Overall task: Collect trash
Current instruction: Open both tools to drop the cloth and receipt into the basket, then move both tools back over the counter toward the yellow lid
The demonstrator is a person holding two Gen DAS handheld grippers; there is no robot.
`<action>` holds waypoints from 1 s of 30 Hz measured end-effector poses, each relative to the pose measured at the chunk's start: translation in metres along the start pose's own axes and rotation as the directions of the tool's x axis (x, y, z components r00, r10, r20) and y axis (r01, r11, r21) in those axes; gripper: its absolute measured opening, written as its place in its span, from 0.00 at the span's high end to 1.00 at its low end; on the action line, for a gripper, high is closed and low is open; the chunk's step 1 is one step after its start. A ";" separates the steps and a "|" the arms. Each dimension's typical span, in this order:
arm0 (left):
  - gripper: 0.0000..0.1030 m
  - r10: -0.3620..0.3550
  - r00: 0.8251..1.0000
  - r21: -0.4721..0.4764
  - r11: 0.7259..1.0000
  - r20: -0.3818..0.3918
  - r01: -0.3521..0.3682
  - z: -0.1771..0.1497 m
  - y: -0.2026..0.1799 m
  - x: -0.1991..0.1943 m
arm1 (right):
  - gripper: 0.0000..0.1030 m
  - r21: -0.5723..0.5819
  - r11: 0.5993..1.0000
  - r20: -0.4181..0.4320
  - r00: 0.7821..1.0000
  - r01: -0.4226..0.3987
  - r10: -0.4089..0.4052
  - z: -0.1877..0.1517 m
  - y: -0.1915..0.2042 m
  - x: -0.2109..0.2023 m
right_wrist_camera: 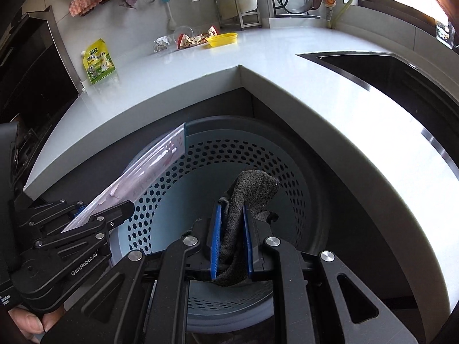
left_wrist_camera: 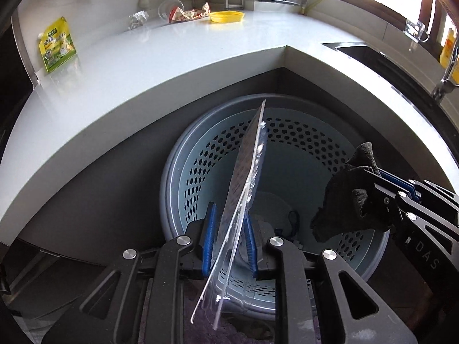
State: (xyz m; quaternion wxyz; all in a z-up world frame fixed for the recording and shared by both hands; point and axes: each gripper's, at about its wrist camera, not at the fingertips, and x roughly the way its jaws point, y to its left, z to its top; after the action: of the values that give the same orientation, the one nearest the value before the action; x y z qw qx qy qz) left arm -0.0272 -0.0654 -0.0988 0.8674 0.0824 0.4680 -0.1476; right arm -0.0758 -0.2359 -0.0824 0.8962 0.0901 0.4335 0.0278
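Evidently both grippers hang over the blue perforated bin (left_wrist_camera: 287, 177), which sits on the floor tucked into the inner corner of the pale countertop (left_wrist_camera: 178, 57), so that whatever they carry can fall straight into it. Above the bin's left half, the left gripper (left_wrist_camera: 229, 240) has a flat clear blister pack (left_wrist_camera: 243, 177) between its blue pads; the pack stands on edge, one printed, greyish face and one bubbled plastic face, slanting up over the bin's mouth. A gap shows beside the left pad, so the jaws look loosened around the pack rather than squeezing it, probably to let it slip. Above the bin's right half, the right gripper (right_wrist_camera: 232, 232) is clamped on a dark grey fuzzy rag (right_wrist_camera: 246, 197), bunched and limp, its top flopping over the pads. Deep in the bin lies some small dark debris, too dim to name. Beyond the bin, on the countertop's far part, more rubbish waits: a green-yellow pouch (left_wrist_camera: 57, 46), a printed snack wrapper (left_wrist_camera: 192, 14), a yellow lid (left_wrist_camera: 226, 16) and a crumpled white scrap (left_wrist_camera: 138, 19).
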 end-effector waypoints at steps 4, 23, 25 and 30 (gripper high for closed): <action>0.78 -0.001 1.000 -0.007 1.000 -0.004 0.001 0.000 0.001 0.001 | 0.86 0.001 1.000 -0.004 1.000 -0.003 0.003 -0.001 -0.001 0.003; 0.42 0.027 1.000 -0.061 0.998 0.016 -0.026 0.000 0.019 0.000 | 0.67 0.043 0.999 0.017 1.000 -0.010 0.009 -0.002 -0.013 -0.003; 0.42 0.023 1.000 -0.069 0.997 0.012 -0.023 0.001 0.022 0.001 | 0.66 0.043 0.999 0.019 1.000 -0.016 0.015 -0.001 -0.013 -0.002; 0.42 0.022 1.000 -0.087 0.996 0.020 -0.020 0.004 0.030 0.001 | 0.58 0.041 0.999 0.036 0.999 -0.031 0.029 0.003 -0.011 -0.002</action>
State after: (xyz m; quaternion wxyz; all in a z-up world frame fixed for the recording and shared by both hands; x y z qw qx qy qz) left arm -0.0131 -0.0382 -0.0970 0.8765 0.0478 0.4640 -0.1189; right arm -0.0753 -0.2473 -0.0807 0.9012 0.1158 0.4165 0.0306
